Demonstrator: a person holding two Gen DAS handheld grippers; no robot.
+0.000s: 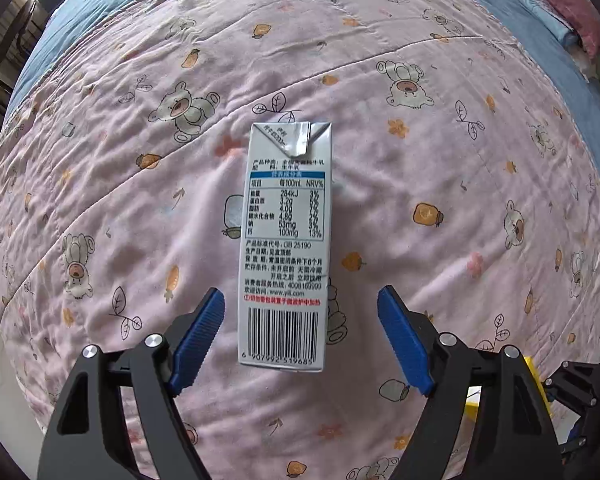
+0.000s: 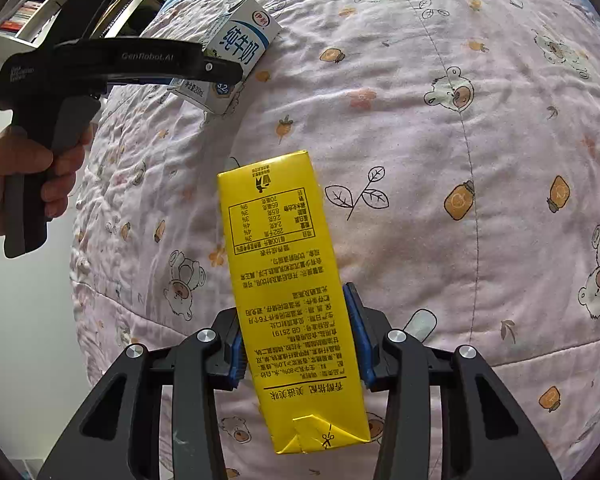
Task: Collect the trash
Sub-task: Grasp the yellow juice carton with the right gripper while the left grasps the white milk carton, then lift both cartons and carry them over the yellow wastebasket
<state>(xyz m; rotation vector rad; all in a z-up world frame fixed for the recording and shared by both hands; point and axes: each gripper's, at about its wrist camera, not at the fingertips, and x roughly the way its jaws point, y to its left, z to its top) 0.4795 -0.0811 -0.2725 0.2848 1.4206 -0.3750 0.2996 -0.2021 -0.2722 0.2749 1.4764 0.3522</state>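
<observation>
A pink bear-print quilt (image 1: 420, 200) covers the bed. On it lies a white milk carton (image 1: 286, 240), its barcode end between the spread blue fingers of the left hand-held gripper (image 1: 300, 340), untouched. The right hand-held gripper (image 2: 298, 344) is clamped on a yellow drink carton (image 2: 288, 288) above the quilt.

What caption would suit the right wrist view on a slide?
Right gripper clamps a yellow drink carton above a pink bear-print quilt, white milk carton beyond.
</observation>
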